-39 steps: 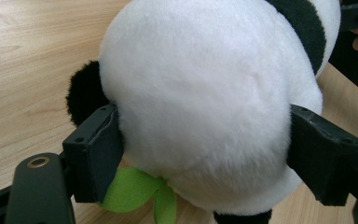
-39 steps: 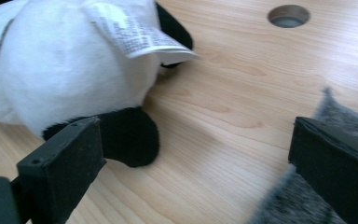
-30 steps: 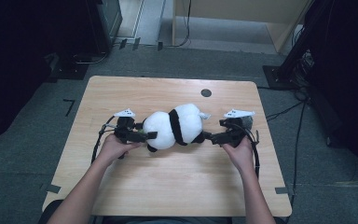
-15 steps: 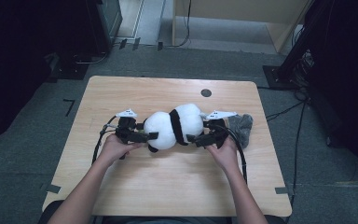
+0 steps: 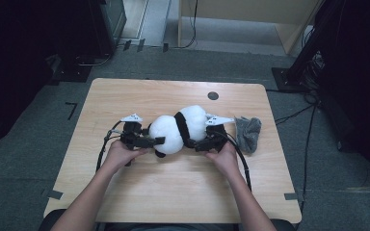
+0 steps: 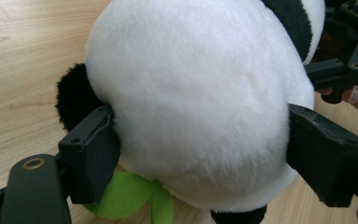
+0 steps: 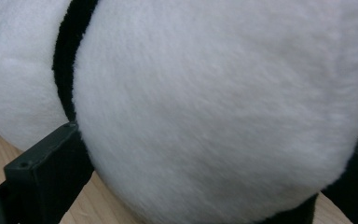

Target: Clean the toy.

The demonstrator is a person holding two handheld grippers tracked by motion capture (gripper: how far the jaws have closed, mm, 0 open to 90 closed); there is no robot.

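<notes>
Panda plush (image 5: 176,131) lies lengthwise between both tools: left gripper (image 5: 150,141) clamps its left end, right gripper (image 5: 198,144) straddles its right end, grip unclear.

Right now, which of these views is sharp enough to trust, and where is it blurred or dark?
High view: evenly lit table, dark surroundings, soft. Left gripper view: plush panda sharp, no glare. Right gripper view: its fur close and soft-focused.
</notes>
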